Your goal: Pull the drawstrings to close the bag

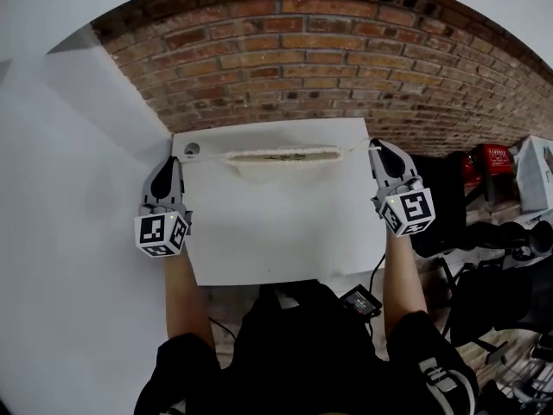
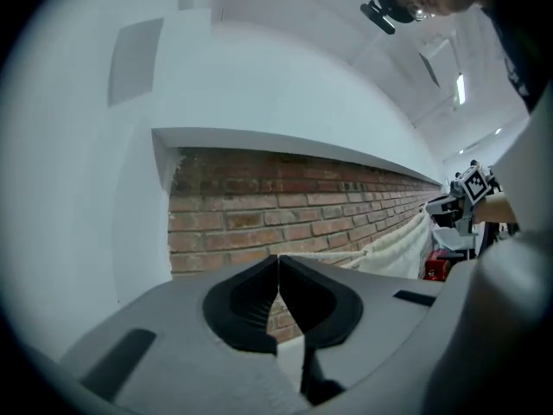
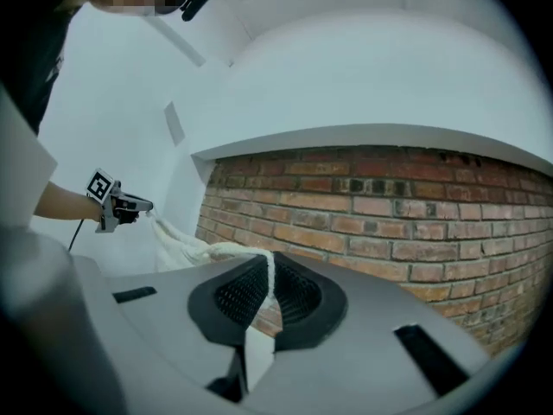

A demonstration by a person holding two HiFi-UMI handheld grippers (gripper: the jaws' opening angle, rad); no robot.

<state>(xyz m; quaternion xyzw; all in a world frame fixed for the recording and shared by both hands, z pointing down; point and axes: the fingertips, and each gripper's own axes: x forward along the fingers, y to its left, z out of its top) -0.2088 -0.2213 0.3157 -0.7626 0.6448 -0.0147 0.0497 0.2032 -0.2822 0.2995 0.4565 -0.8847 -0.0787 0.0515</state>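
Left hand-held gripper [image 1: 173, 162] and right hand-held gripper [image 1: 374, 147] each pinch drawstring [image 3: 269, 271]; bag [image 1: 281, 156] taut between, brick wall [image 1: 302, 59] behind.

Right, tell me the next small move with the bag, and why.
Probably draw the two grippers farther apart, level. The left gripper and the right gripper are each shut on a string, and the bag is held up between them. Its mouth spans a long stretch from side to side, so it looks only partly cinched.
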